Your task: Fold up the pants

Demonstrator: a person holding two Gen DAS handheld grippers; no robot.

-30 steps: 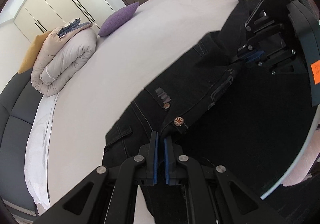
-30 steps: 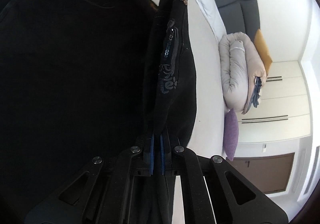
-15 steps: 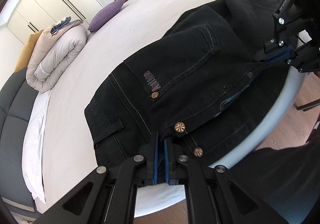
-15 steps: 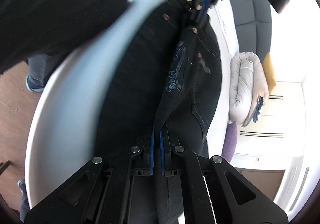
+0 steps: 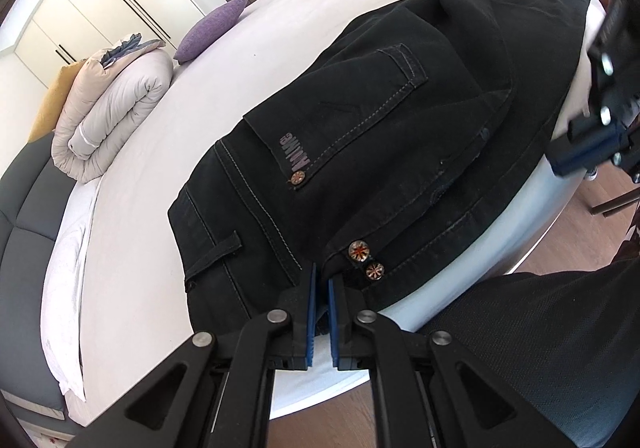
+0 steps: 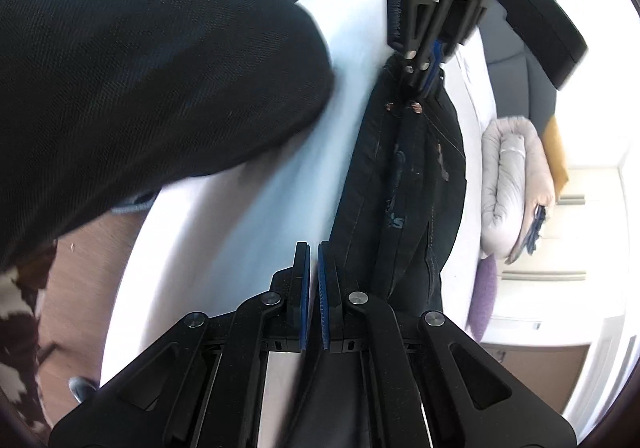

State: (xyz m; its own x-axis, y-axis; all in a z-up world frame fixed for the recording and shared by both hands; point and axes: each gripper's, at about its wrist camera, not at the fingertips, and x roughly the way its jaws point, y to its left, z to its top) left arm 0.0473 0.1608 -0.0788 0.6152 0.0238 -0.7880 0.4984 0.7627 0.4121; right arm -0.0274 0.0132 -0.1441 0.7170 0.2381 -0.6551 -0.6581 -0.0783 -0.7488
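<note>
Black jeans (image 5: 380, 151) lie on the round white bed (image 5: 168, 151) by its near edge, waist toward me, back pocket and two copper buttons showing. My left gripper (image 5: 322, 280) is at the waistband, jaws nearly together with a narrow gap; no cloth shows between the pads. In the right wrist view the jeans (image 6: 408, 191) run away as a long dark strip. My right gripper (image 6: 313, 260) is nearly shut and empty, just left of the jeans' edge over the white sheet. The left gripper (image 6: 430, 63) shows at the far end of the jeans.
A rolled grey duvet (image 5: 108, 111), a purple pillow (image 5: 212, 27) and an orange cushion (image 5: 56, 99) sit at the bed's far side. White wardrobes (image 5: 92, 3) stand behind. The person's dark-trousered leg (image 6: 140, 79) and wooden floor (image 5: 580, 215) are beside the bed edge.
The jeans were lowered from hanging in the air onto the bed. The right gripper let go of the cloth and moved off its edge. The left gripper's jaws parted slightly.
</note>
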